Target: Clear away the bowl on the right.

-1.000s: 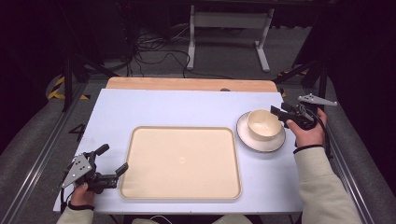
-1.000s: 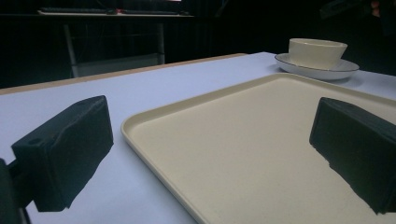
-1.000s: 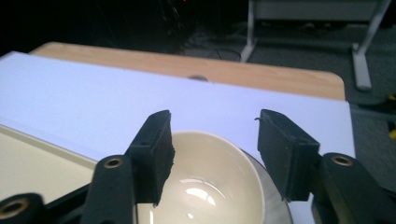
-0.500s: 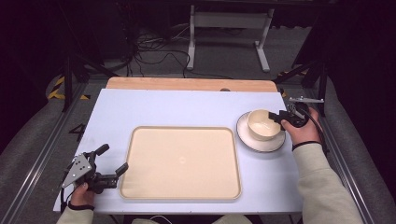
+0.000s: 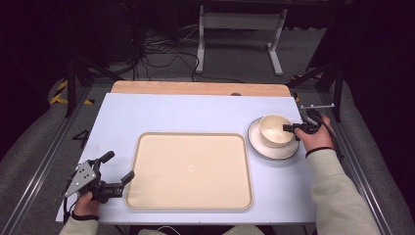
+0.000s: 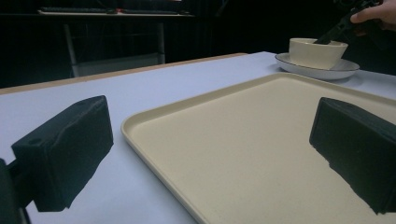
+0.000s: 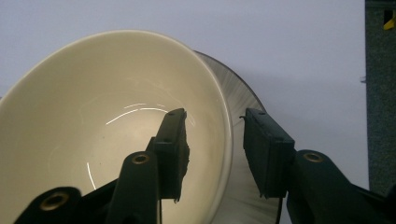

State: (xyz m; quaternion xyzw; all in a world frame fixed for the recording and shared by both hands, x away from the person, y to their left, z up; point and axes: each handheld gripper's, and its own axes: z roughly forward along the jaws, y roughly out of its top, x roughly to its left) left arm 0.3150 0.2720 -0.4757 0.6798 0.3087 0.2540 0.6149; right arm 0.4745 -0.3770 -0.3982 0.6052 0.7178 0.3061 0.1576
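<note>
left gripper (image 5: 117, 169): nearest the person, just beside the tray's near left corner; jaws spread wide apart, nothing between them; one jaw over bare table, the other over the tray edge in the left gripper view
left hand (image 5: 88, 198): behind that gripper, at the table's near edge, left of the tray
tray (image 5: 147, 196): cream, flat on the table, nothing on it, centre near side
table (image 5: 171, 112): pale blue top, wooden strip along the far edge beyond the tray
right hand (image 5: 315, 139): right of the tray, past its far right corner, just beside the saucer
right gripper (image 7: 217, 142): jaws straddled the bowl's rim, one inside the bowl, one outside over the saucer; small gaps visible at both pads, so not clenched yet
bowl (image 5: 274, 129): cream, upright, sat on the saucer, right of the tray's far right corner
saucer (image 5: 266, 149): white, under the bowl, near the tray's right edge but apart from it
floor beyond tray: dark, cables and a white stand frame (image 5: 240, 22)
</note>
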